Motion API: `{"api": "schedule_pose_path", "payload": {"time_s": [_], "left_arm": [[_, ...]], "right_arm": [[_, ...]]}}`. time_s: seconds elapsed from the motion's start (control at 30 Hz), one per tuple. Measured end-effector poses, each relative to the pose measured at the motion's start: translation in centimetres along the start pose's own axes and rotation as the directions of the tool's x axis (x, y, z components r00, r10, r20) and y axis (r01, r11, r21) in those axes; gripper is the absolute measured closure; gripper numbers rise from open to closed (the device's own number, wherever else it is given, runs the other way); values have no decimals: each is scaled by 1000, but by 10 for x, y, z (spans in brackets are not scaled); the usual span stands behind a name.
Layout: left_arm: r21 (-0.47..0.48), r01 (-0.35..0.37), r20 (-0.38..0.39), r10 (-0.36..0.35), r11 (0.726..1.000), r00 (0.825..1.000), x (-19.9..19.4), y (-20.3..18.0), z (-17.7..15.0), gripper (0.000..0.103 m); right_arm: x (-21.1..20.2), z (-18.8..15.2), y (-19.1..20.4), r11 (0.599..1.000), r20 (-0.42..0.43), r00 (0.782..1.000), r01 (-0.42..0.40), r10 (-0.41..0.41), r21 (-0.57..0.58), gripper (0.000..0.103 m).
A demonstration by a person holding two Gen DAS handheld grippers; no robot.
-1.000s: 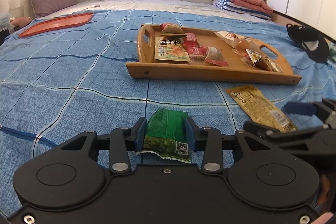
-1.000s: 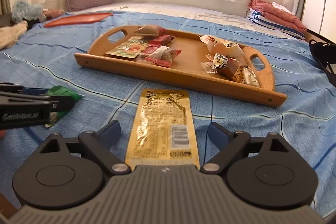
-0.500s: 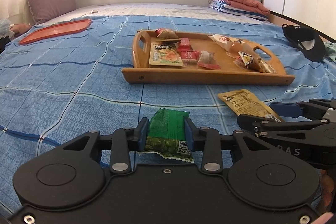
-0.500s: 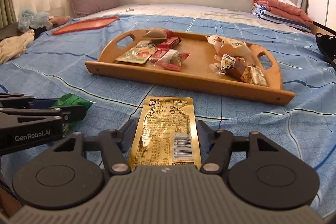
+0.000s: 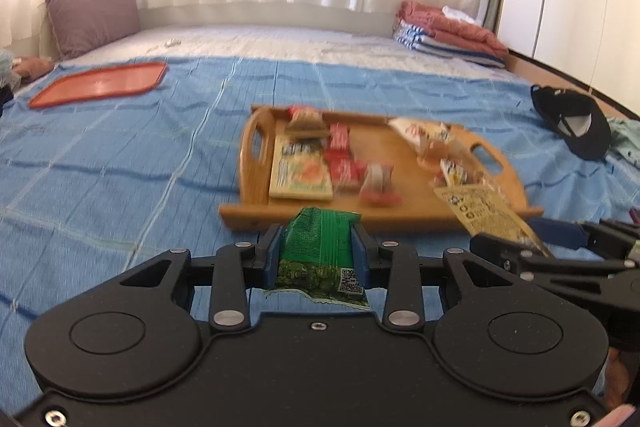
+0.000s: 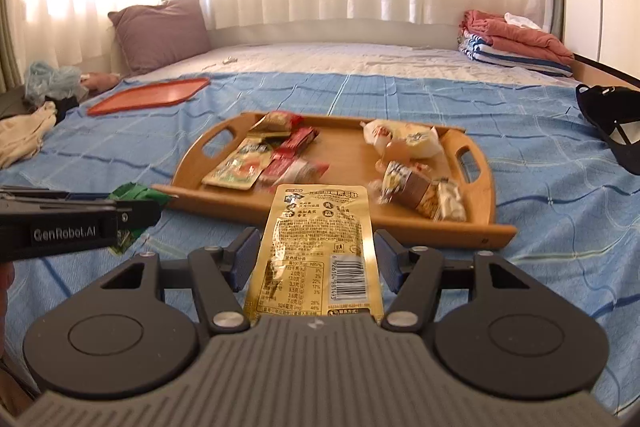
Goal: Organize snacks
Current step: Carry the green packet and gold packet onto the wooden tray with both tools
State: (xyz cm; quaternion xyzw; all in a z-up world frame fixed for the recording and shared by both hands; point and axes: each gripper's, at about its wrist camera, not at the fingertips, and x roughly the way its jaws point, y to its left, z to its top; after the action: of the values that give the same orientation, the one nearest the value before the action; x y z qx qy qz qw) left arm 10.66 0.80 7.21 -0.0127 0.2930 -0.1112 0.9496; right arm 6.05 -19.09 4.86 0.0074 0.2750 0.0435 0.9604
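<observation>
Packets both off the bed now vs a sec ago: left tongs [image 5: 316, 255] pinching green snack pack [image 5: 320, 251], right tongs [image 6: 316, 259] clamped on gold pouch [image 6: 316, 247], each low-centre of its view. Next prob. wooden tray [image 6: 480, 223], mid-frame, w/ approx. eight snacks inside. Red tray [image 5: 100, 83], upper left, looks bare.

2 black handheld tongs with blue pads

Left tongs [image 5: 316, 253] show silver screws; right tongs [image 6: 316, 257] have a ribbed grey housing.
</observation>
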Motion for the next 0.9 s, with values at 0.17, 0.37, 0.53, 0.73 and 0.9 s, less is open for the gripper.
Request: {"api": "schedule_pose_path", "payload": {"time_s": [0.17, 0.37, 0.53, 0.73, 0.9], "left_arm": [[-11, 20, 19, -19, 1000, 1000, 15, 0, 31, 69], [-30, 51, 6, -50, 998, 999, 45, 3, 66, 69], [-70, 79, -5, -79, 994, 997, 70, 12, 91, 69], [-150, 91, -36, -97, 985, 995, 105, 23, 104, 69], [-172, 97, -65, -109, 980, 992, 130, 21, 98, 69]], "right_arm": [[8, 20, -11, 999, 12, 1000, -7, 7, 32, 38], [28, 47, -26, 999, 13, 1000, 2, -3, 53, 38], [46, 69, -43, 995, 15, 1000, -8, 6, 97, 38], [69, 87, -53, 991, 3, 1000, -15, 14, 131, 38], [93, 94, -60, 982, -23, 999, -42, 47, 185, 38]]}}
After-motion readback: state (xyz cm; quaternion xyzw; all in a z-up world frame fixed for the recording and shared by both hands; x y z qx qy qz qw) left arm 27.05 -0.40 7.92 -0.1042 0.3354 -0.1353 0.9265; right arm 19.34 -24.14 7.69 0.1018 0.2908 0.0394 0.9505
